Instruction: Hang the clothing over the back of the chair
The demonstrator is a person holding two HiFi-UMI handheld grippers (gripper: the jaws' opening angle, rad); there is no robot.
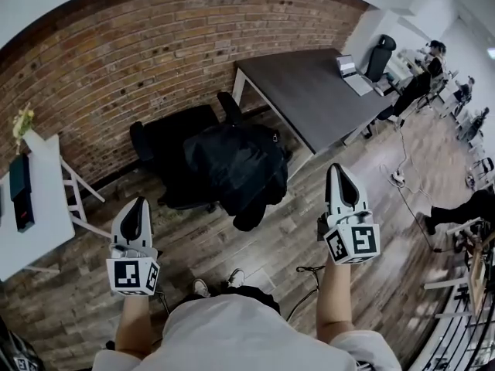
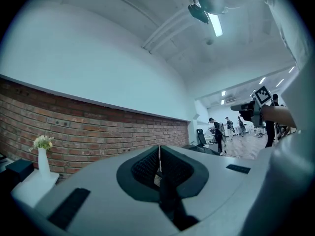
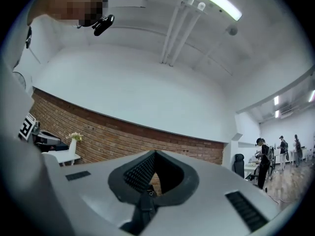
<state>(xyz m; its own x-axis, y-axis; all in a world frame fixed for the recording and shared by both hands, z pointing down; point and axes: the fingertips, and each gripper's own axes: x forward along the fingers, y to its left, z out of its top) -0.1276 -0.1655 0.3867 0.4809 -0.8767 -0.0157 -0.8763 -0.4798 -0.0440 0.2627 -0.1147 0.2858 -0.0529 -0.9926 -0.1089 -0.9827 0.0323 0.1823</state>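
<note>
A black jacket (image 1: 236,168) lies draped over the back of a black office chair (image 1: 166,141) on the wood floor, in the middle of the head view. My left gripper (image 1: 136,205) is held up at the lower left, well short of the chair, its jaws shut with nothing between them. At the lower right my right gripper (image 1: 341,173) is raised beside the jacket, also shut and empty. In the left gripper view the pads of the left gripper (image 2: 159,154) meet, and the right gripper (image 2: 256,104) shows at the far right. The right gripper view shows the right gripper (image 3: 153,154) closed against the brick wall.
A dark table (image 1: 309,91) stands behind the chair on the right, with a laptop (image 1: 352,72) and another office chair (image 1: 380,52) at its far end. A white side table (image 1: 31,207) with a flower vase (image 1: 23,122) is at the left. Cables (image 1: 398,178) lie on the floor.
</note>
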